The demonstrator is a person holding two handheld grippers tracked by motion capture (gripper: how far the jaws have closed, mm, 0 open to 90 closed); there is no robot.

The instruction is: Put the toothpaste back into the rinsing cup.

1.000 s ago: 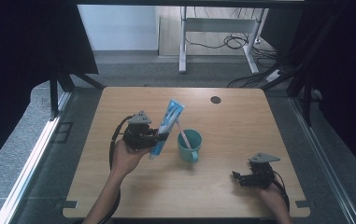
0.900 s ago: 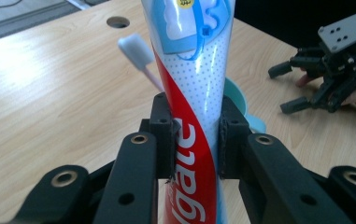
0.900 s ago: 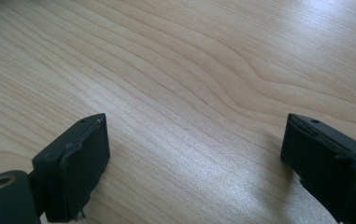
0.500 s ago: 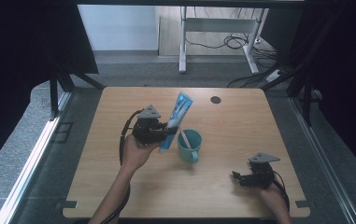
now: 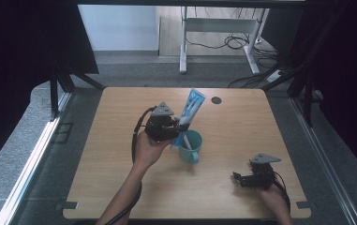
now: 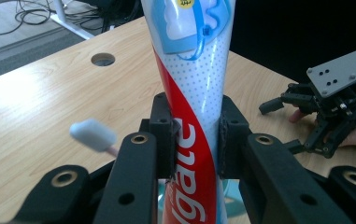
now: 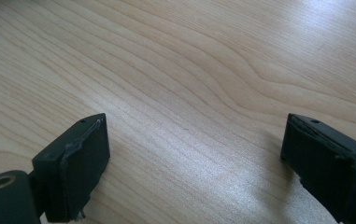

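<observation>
Meanwhile, left gripper (image 5: 178, 126) clamps toothpaste tube (image 5: 191, 107) above teal cup (image 5: 191, 146) holding toothbrush (image 6: 93, 135).

toothpaste tube (image 5: 190, 108): 1 | toothbrush (image 6: 93, 135): 1 | cup (image 5: 191, 146): 1 (teal) | tools: 2

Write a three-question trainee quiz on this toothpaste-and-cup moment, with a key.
1. True or false: the left gripper is shut on the toothpaste tube.
2. What pokes out of the teal cup?
A. a spoon
B. a toothbrush
C. a pair of scissors
3. Fill in: the right gripper rests low over the bare wooden table with its jaws ____.

Key
1. True: in the left gripper view both pads pinch the tube, which stands roughly upright above the cup.
2. B: its white head shows beside the tube.
3. open: nothing lies between them.
</observation>
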